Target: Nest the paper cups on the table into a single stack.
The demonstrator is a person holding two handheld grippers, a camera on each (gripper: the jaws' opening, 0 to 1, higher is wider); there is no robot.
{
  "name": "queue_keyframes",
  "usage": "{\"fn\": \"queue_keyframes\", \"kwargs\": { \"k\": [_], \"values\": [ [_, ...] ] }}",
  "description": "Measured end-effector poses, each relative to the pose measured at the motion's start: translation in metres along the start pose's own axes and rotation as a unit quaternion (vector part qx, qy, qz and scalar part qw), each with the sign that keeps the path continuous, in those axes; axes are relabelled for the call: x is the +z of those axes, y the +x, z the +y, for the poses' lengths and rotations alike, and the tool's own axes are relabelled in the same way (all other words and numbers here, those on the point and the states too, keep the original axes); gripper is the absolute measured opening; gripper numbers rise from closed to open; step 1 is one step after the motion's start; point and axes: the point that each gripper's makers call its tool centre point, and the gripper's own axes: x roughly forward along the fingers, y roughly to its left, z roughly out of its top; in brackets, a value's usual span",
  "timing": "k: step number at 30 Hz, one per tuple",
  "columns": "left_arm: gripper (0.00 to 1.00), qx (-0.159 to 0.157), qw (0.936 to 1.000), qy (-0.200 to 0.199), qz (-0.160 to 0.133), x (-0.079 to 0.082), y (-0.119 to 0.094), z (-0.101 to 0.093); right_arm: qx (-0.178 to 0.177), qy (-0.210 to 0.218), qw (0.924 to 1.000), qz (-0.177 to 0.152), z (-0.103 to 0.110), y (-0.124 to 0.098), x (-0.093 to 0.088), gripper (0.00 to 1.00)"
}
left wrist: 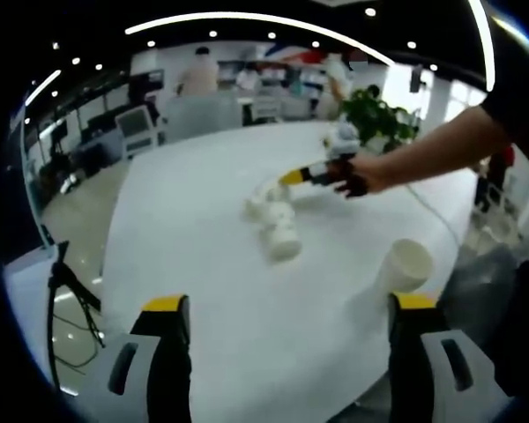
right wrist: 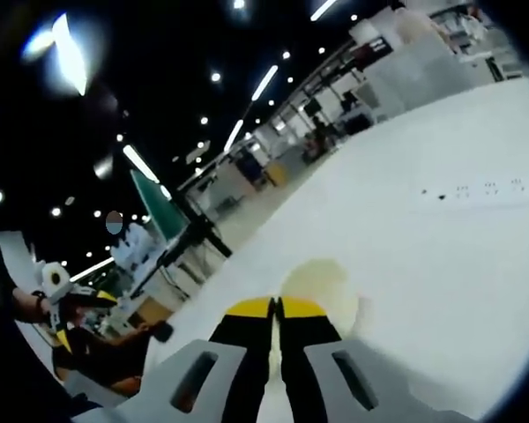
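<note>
Cups (left wrist: pixel 276 225) lie tumbled mid-desk (left wrist: pixel 185 247) in the left gripper view, with one more cup (left wrist: pixel 404 264) upright near the edge; the left claw (left wrist: pixel 289 310) hangs wide open and empty above the near edge, while the right claw (left wrist: pixel 293 176) reaches into the cluster. In the right gripper view the right claw (right wrist: pixel 275 306) is closed, apparently pinching a cup rim (right wrist: pixel 322 284). This looks like the pick-up step; next, lift and nest that cup.

Right gripper (right wrist: pixel 276 308) fingers sit over the pale cup (right wrist: pixel 322 286), hiding its near part, contact unclear; in the left gripper view the cup cluster (left wrist: pixel 275 222) on the desk (left wrist: pixel 185 238) is too blurred to count.
</note>
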Motion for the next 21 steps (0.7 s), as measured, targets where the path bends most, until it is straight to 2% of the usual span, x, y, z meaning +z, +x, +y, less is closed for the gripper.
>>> {"fn": "queue_keyframes", "kwargs": {
  "k": [11,17,21],
  "values": [
    [0.91,-0.002,1.0,0.001,-0.004,0.005,0.0,-0.003,-0.009,-0.012,0.9999,-0.002,0.001,-0.011,0.004,0.0],
    [0.91,-0.004,0.9999,0.004,-0.009,0.008,0.0,-0.005,-0.015,-0.019,0.9997,-0.006,0.001,-0.022,0.012,0.0],
    [0.91,-0.008,0.9999,0.006,-0.014,0.011,0.002,-0.009,-0.019,-0.029,0.9994,-0.008,0.008,-0.031,0.019,0.0]
  ]
}}
